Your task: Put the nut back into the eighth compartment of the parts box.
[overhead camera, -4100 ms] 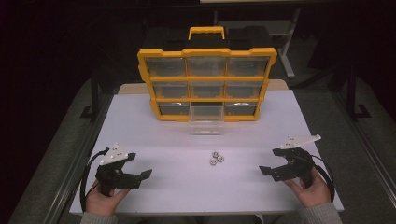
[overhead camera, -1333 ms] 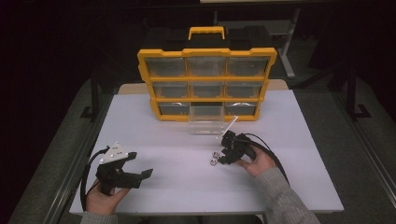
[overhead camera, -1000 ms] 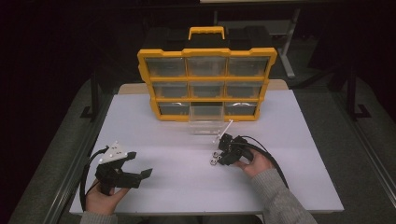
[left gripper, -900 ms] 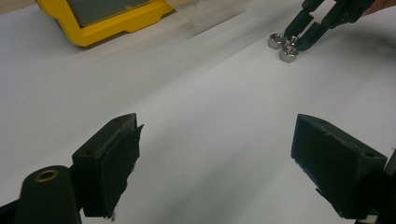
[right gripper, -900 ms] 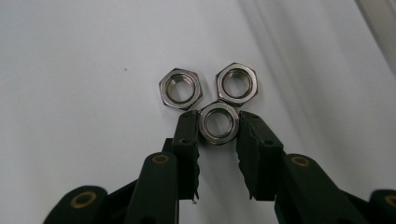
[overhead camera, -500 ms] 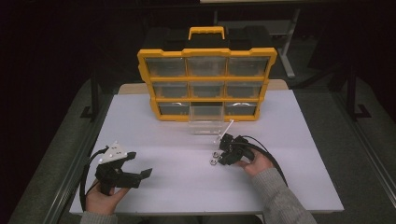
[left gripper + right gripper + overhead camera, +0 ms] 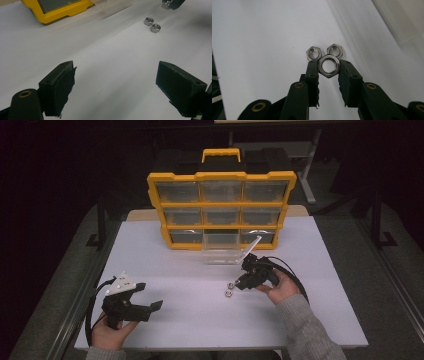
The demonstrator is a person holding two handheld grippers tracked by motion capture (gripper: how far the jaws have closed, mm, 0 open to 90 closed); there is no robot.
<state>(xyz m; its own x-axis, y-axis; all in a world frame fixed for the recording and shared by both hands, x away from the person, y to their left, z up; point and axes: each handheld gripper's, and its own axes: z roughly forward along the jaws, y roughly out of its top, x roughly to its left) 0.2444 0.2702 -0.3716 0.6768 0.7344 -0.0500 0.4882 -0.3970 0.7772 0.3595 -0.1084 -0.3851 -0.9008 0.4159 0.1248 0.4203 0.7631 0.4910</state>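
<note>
My right gripper (image 7: pixel 328 67) is shut on a steel hex nut (image 7: pixel 328 66), lifted a little off the white table (image 7: pixel 200 270). Two more steel nuts (image 7: pixel 313 53) (image 7: pixel 335 50) lie side by side on the table just beyond it; in the high view they sit at the table's middle (image 7: pixel 229 289), left of the right gripper (image 7: pixel 239 283). From the left gripper view the two nuts (image 7: pixel 152 24) lie far ahead, with the right gripper's tip (image 7: pixel 171 3) above them. My left gripper (image 7: pixel 150 306) rests at the near left, jaws wide open and empty (image 7: pixel 116 85).
A yellow organiser case (image 7: pixel 221 210) with clear drawers stands upright at the back of the table. One clear drawer (image 7: pixel 224 255) is pulled out and lies on the table in front of it, just behind the right gripper. The table's right edge is near a dark rail.
The right hand came in from the near right to the nuts at mid-table, closed on one, and has lifted it slightly. The left gripper has stayed put.
</note>
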